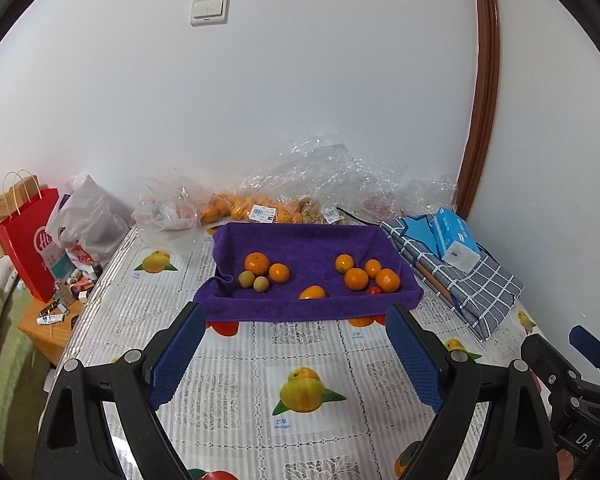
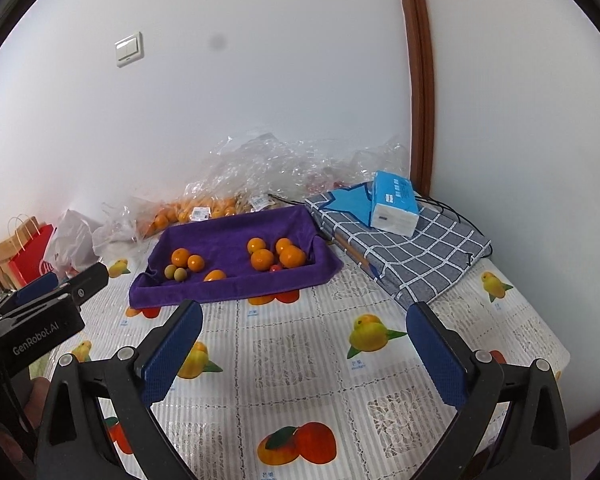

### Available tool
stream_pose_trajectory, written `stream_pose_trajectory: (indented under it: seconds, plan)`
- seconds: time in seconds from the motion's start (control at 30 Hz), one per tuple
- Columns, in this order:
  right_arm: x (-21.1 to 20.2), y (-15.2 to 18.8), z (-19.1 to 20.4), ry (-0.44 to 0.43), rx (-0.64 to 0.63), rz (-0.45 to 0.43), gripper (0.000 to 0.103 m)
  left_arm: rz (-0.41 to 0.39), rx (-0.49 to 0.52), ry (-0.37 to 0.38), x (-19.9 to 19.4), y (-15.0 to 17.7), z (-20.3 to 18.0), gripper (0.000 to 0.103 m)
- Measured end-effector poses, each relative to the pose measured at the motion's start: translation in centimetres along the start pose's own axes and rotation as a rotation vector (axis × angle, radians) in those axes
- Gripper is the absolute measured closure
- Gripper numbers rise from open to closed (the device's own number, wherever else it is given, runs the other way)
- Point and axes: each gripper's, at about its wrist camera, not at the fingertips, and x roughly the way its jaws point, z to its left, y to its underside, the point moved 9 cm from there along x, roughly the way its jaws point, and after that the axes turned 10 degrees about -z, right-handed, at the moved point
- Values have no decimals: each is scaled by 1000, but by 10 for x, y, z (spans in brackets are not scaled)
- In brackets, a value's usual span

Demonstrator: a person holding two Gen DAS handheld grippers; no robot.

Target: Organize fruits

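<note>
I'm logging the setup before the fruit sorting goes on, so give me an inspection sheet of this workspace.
Surface: table under a fruit-print tablecloth, bare in front of the tongs.
Job's things: purple towel-lined tray holding seven oranges, two small greenish-brown fruits and one small red fruit.
Clutter: clear plastic bags of oranges against the wall; folded checked cloth with a blue tissue pack on top.
Grippers: left tongs and right tongs both open, nothing between them.
Cables: a thin black cord on the checked cloth.
Surroundings: white wall, light switch, brown door frame, red paper bag at left.
</note>
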Motion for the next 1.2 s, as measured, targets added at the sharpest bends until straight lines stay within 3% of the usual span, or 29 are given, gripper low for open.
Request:
stream_pose_trajectory:
  seconds: [1.2]
  plan:
    - [-5, 2, 35, -21, -67, -13, 2, 16, -4, -27, 2, 3, 21, 12]
